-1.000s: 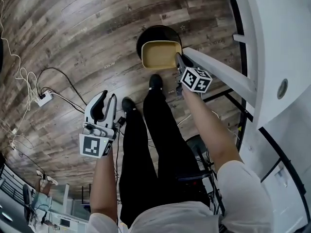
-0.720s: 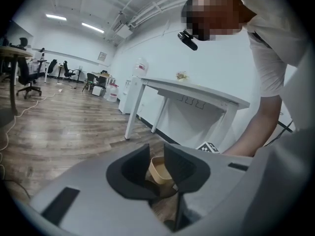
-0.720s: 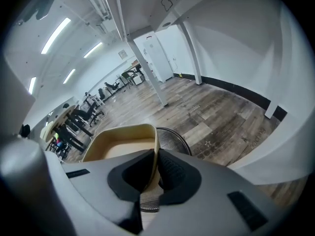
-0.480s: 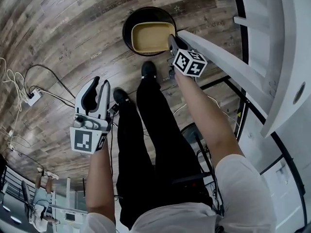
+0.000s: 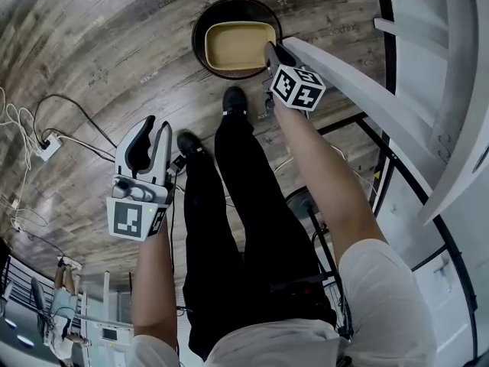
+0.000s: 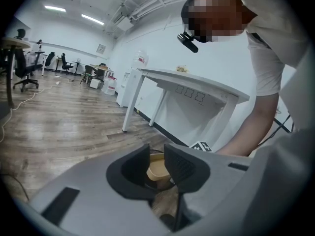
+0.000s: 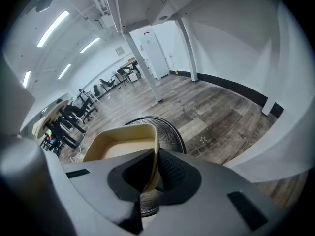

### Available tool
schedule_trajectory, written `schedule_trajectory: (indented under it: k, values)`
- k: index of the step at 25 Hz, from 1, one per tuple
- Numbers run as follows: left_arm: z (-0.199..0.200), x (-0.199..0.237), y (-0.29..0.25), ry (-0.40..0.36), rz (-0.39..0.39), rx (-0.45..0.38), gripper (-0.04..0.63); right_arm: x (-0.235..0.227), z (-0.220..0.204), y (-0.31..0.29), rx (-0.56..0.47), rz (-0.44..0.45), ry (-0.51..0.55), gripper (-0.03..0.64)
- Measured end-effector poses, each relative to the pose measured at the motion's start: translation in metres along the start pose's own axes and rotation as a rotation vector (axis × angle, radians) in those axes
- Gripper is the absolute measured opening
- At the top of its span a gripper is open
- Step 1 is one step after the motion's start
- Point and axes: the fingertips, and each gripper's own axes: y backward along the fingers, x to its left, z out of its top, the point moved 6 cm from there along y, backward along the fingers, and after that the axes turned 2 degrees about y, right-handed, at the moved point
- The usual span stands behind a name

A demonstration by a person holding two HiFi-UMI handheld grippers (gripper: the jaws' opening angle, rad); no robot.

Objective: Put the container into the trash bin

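The right hand-held gripper (image 5: 273, 52) is clamped on the wall of the tan container (image 5: 239, 47), holding it over the black trash bin (image 5: 200, 33) on the floor, so apparently only lowering and release remain, while the left hand-held gripper (image 5: 155, 128) hangs open and empty.

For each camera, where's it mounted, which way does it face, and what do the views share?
Head view: on the head, facing steeply down at the floor; shows legs, arms, left tongs, right tongs.
Left gripper view: on the left tongs, facing across toward the table; shows its open jaws, the right arm.
Right gripper view: on the right tongs, facing down at the bin; shows its jaws shut on the container.
Shared: all show the container.
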Motion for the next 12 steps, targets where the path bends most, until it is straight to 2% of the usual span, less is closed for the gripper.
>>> schedule_trajectory:
  k: [5,9,10,12]
  values:
    - [0.0014,0.0009,-0.001,0.002,0.004,-0.007,0.097,-0.0022,-0.0031,-0.0027,0.004,-0.01,-0.004,0.046]
    - [0.0017,0.0015,-0.0011,0.001,0.003,-0.006,0.097,0.0026,0.0002,-0.0052,-0.028,0.028,-0.022,0.048]
    - [0.0017,0.0017,-0.0007,0.002,0.003,-0.006,0.097,0.0036,0.0005,-0.0061,-0.037,0.038,-0.043,0.058]
    - [0.0022,0.0022,0.0,0.004,0.004,-0.008,0.097,0.0029,0.0004,-0.006,-0.044,0.03,-0.09,0.152]
